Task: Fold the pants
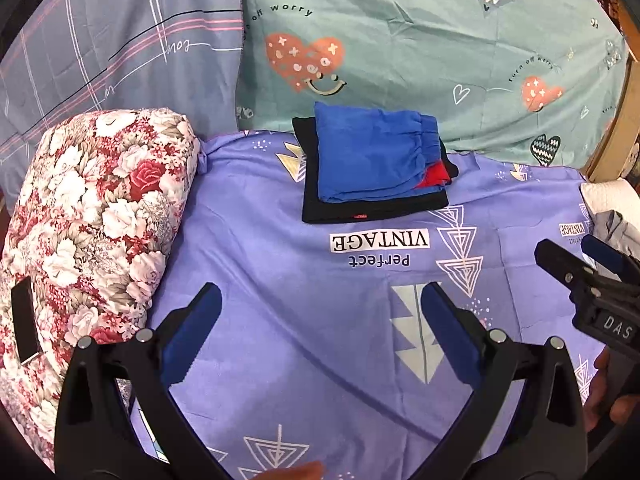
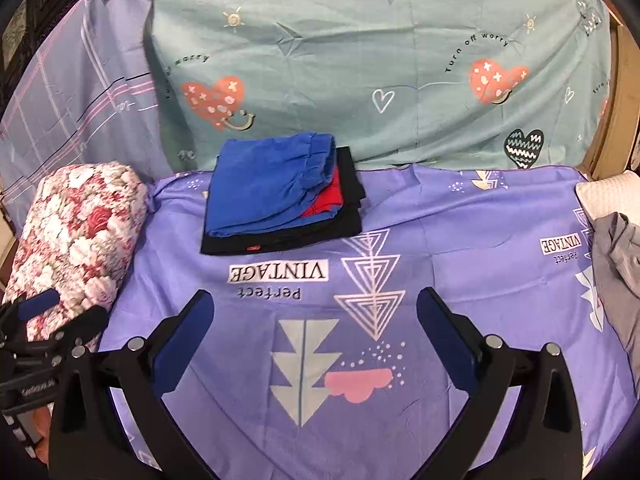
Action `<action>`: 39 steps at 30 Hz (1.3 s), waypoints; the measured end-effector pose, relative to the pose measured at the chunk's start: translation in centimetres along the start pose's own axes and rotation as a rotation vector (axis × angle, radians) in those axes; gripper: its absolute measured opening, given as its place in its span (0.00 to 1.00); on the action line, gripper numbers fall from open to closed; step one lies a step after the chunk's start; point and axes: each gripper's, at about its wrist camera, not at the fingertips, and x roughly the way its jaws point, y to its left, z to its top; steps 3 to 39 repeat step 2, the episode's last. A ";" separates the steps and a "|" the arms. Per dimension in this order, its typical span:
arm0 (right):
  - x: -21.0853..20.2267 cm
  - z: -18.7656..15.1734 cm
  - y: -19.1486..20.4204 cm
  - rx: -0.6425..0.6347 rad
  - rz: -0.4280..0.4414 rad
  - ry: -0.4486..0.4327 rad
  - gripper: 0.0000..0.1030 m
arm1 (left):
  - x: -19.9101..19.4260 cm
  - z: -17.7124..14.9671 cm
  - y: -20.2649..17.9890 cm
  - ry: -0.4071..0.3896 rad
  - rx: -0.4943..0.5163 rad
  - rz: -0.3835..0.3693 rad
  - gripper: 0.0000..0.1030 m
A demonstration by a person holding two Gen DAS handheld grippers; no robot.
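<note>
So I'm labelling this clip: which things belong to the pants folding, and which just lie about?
Job: folded blue pants, black pants beneath, grey garment, left tool, right tool.
Lying about: floral quilt roll, white cloth.

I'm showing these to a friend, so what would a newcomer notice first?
Probably the folded stack at the far middle of the purple sheet: blue pants on top of a black garment. Next, the floral bundle at the left edge and a crumpled grey garment at the right.
</note>
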 end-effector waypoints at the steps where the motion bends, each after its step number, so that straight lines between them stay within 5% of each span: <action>1: -0.1 -0.2 0.2 -0.010 -0.006 0.000 0.99 | -0.1 0.0 0.0 0.002 0.002 0.001 0.98; 39: -0.3 -0.4 0.4 -0.020 -0.009 -0.001 0.99 | -0.2 -0.1 0.0 0.001 0.004 -0.001 0.98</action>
